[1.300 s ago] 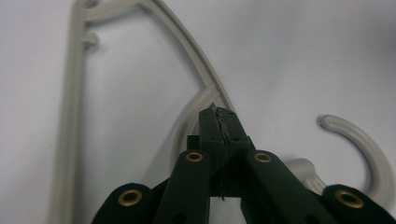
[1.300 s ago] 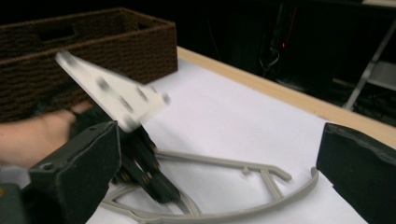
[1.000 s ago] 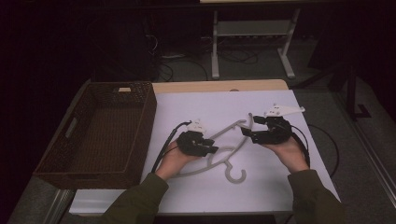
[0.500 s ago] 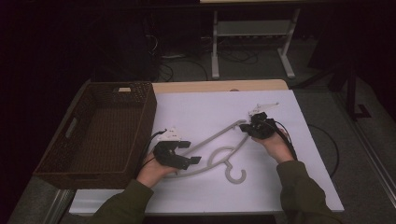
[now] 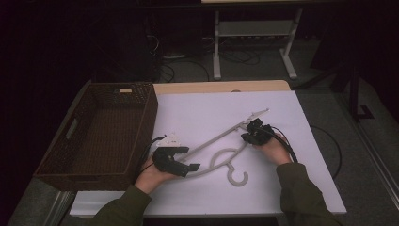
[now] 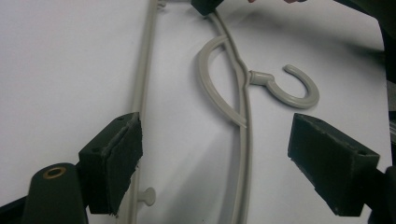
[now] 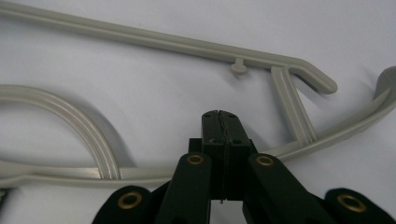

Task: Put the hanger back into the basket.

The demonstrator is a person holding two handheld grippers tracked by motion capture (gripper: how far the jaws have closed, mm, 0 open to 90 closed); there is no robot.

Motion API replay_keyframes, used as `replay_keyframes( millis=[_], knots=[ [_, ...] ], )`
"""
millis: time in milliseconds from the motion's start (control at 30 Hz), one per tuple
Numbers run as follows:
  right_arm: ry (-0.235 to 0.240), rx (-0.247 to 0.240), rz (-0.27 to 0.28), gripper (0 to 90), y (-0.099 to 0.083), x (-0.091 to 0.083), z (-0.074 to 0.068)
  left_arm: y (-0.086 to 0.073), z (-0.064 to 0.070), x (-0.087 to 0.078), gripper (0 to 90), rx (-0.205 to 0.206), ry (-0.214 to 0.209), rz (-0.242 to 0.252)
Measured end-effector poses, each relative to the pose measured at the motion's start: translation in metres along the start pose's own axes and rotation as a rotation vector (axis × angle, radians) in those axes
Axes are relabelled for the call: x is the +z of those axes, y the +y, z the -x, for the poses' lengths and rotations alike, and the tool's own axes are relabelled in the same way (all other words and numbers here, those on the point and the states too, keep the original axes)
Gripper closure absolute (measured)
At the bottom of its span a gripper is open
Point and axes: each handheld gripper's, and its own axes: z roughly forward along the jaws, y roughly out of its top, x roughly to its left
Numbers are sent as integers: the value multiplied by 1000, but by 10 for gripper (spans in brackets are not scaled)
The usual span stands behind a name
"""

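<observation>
A grey plastic hanger (image 5: pixel 221 137) lies flat on the white table (image 5: pixel 202 108), its hook (image 5: pixel 237 178) toward me. My left gripper (image 5: pixel 187 159) hovers open at the hanger's left end. In the left gripper view the two jaws stand wide apart, and the hanger's two bars (image 6: pixel 243 116) run up between them, with the hook (image 6: pixel 303 88) to the right. My right gripper (image 5: pixel 250 133) is at the hanger's right end. In the right gripper view its jaws (image 7: pixel 220 116) are pressed together over the hanger's lower arm (image 7: pixel 317 140), with nothing seen between the pads.
A dark wicker basket (image 5: pixel 146 123) stands on the left part of the table, close to my left hand. A black cable (image 5: pixel 324 141) loops off the table's right edge. Metal stand legs (image 5: pixel 216 56) are on the floor beyond the far edge.
My left gripper has moved down and left along the hanger toward its left end. The right gripper has shifted a little left and settled on the right end.
</observation>
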Motion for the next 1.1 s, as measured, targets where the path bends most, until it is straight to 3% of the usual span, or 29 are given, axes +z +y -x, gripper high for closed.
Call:
replay_keyframes(
  millis=[200, 267, 367, 467, 533, 633, 700, 733, 767, 800, 833, 1000, 1100],
  knots=[
    [-13, -13, -28, 896, -17, -14, -1, 0, -1, -3, 181, -1, 8, 4],
    [-10, 27, -39, 895, -35, -28, -2, 0, -2, -3, 181, -1, 8, 6],
    [-8, 45, -41, 895, -50, -40, -2, 1, -1, -3, 181, 1, 8, 8],
    [0, 68, -5, 849, -64, -49, -3, 2, -1, -2, 183, 5, 7, 7],
    [0, 59, 26, 811, -65, -55, -4, 3, 0, -1, 183, 7, 4, 4],
    [40, 52, 79, 764, -65, -64, -9, 3, 1, 0, 183, 10, 0, 3],
    [105, -2, 126, 708, -68, -73, -27, 3, 1, 0, 183, 11, -3, 3],
    [105, -2, 126, 708, -68, -73, -27, 3, 1, 0, 183, 11, -3, 3],
    [158, -54, 126, 683, -73, -76, -43, 3, 0, 0, 183, 11, -2, 5],
    [180, -79, 131, 672, -76, -76, -50, 3, 0, 0, 183, 9, -2, 6],
    [180, -79, 131, 672, -76, -76, -50, 3, 0, 0, 183, 8, -3, 8],
    [305, -163, 114, 654, -91, -80, -80, 3, 2, -2, 184, 10, -3, 8],
    [328, -177, 111, 653, -94, -79, -84, 3, 2, 0, 184, 8, -4, 4]
  ],
)
